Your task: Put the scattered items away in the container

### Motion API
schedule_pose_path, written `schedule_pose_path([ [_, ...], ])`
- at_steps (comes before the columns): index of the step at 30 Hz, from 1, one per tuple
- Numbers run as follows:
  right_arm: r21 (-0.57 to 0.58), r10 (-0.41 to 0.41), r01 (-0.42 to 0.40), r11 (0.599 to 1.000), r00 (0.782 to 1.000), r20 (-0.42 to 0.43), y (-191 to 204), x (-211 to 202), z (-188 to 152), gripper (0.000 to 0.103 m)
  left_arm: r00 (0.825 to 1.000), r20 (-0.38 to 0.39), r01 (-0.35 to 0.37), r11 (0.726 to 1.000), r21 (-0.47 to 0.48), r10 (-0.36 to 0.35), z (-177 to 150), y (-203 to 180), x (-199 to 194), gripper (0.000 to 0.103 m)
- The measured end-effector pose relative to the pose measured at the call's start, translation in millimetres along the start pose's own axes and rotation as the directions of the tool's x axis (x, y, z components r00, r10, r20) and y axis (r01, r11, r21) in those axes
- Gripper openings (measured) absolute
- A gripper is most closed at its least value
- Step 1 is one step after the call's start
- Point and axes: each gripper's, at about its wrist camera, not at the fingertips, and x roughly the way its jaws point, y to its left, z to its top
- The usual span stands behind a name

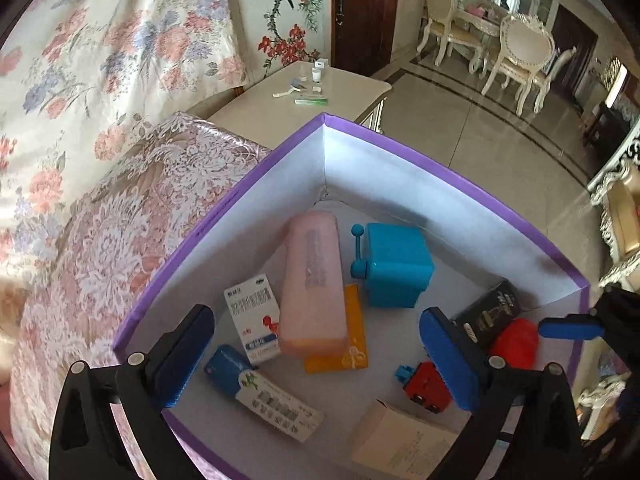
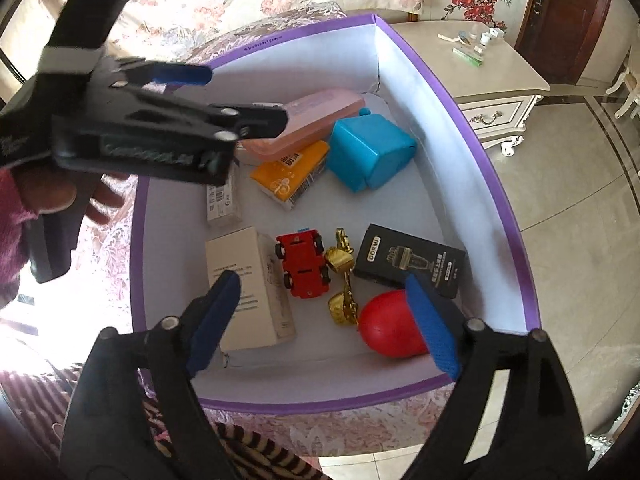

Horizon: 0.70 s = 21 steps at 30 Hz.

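The purple-rimmed box (image 2: 516,240) sits on a lace-covered bed and serves as the container; everything below is placed relative to it. Inside it, by size: the pink case (image 1: 316,280) runs toward the far corner, with the blue cube-shaped toy (image 1: 394,266) just beside it and the orange packet (image 2: 290,172) partly under the case. The pale carton (image 2: 248,288) lies near the box's near wall, and the black DORMI box (image 2: 412,258) is close to the right wall. The red egg shape (image 2: 390,330) is by the near wall, the red toy truck (image 2: 302,264) sits mid-floor, and the gold trinkets (image 2: 340,284) lie between truck and egg.

The left tool (image 1: 316,356) hovers above the box with its fingers spread and nothing between them. The right tool (image 2: 324,320) is likewise spread and empty over the near wall.

No loose item shows on the bed around the box in either view, so the scene fits either a pause between fetches or a finished tidy. My judgement: lifting both tools straight up, clear of the walls, would avoid nudging the box
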Motion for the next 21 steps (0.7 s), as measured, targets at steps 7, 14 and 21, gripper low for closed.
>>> schedule_pose_path([
  [7, -0.012, 0.02, -0.02, 1.0, 1.0, 0.014, 10, -4, 0, 0.102, 0.999, 0.034, -0.01, 0.999, -0.04, 0.011, -23, 2, -35, 0.103],
  [14, -0.045, 0.029, -0.027, 0.999, 0.999, 0.037, 19, -11, 1, 0.102, 0.981, 0.091, -0.167, 0.984, -0.052, 0.172, -52, -5, -83, 0.103],
  [21, -0.083, 0.022, -0.017, 0.996, 0.998, 0.059, 29, -22, -1, 0.102, 0.945, 0.133, -0.29, 0.953, -0.083, 0.299, -67, -13, -122, 0.103],
])
